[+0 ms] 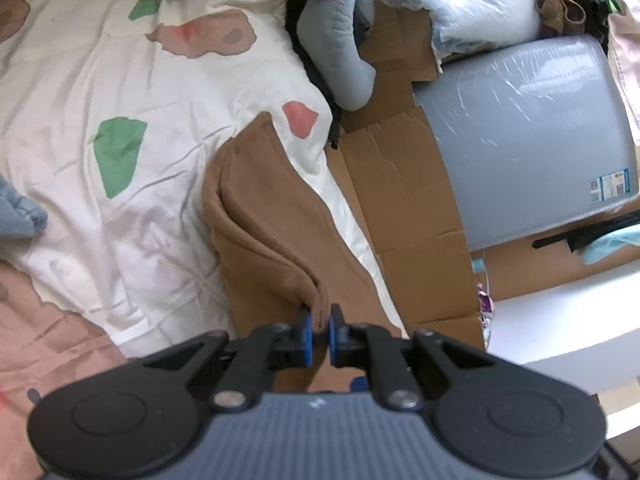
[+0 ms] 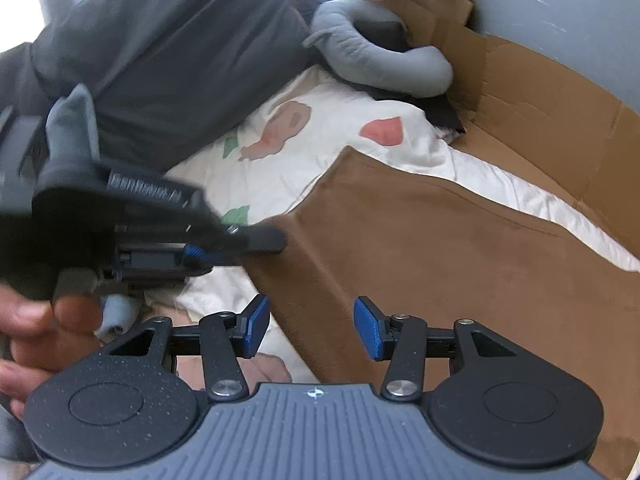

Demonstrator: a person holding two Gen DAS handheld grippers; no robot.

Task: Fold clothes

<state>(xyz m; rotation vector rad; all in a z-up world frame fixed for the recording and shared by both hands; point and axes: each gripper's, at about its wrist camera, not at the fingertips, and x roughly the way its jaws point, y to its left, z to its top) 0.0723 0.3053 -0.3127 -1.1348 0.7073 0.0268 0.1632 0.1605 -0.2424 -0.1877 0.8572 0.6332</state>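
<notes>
A brown garment (image 1: 272,216) lies folded along the right edge of a bed with a white quilt (image 1: 120,80) printed with green and pink patches. My left gripper (image 1: 319,320) is shut on the garment's near folded edge, and the cloth bunches up between its blue pads. In the right wrist view the same brown garment (image 2: 420,248) spreads out flat. My right gripper (image 2: 310,320) hangs open just above its near left part, with nothing between the fingers. The left gripper (image 2: 264,242) shows blurred at the left of that view, held in a hand (image 2: 40,332).
Flattened cardboard (image 1: 400,200) runs along the bed's right side, with a grey plastic-wrapped panel (image 1: 520,128) beyond it. A grey plush toy (image 1: 336,40) lies at the head of the bed beside a dark grey pillow (image 2: 180,60). A blue denim piece (image 1: 16,212) sits at the left edge.
</notes>
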